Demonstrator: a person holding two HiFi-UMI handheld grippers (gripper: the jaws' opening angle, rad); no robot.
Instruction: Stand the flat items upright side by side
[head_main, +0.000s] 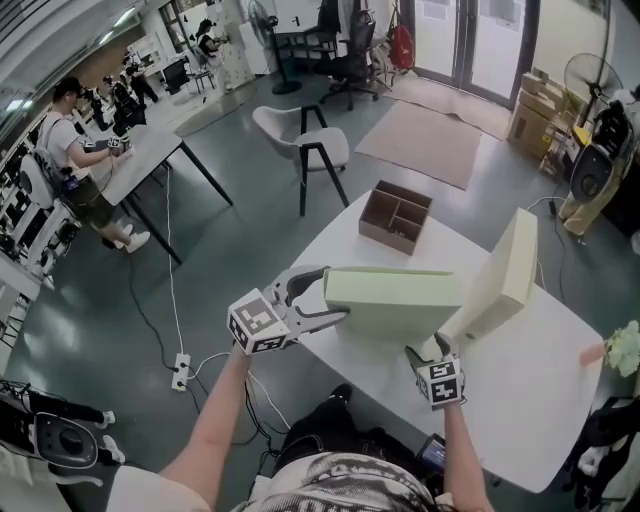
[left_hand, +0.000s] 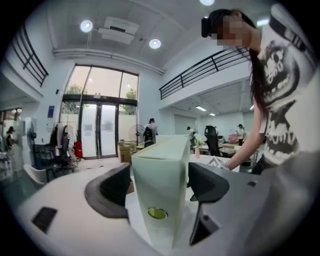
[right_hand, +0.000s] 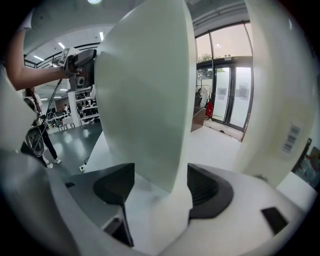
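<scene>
Left tool (head_main: 322, 298) and right tool (head_main: 428, 350) each clamp one end of the pale green flat cardboard box (head_main: 390, 300). It is held on edge over the white bench (head_main: 520, 400), just beside the tilted cream flat box (head_main: 505, 275). Recommend lowering it level, faces parallel, before release.

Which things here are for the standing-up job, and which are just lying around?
For the job:
- pale green box, between both tongs
- cream box, tilted beside it
- left tongs
- right tongs

Just lying about:
- brown divided box on the table
- white chair
- fan
</scene>
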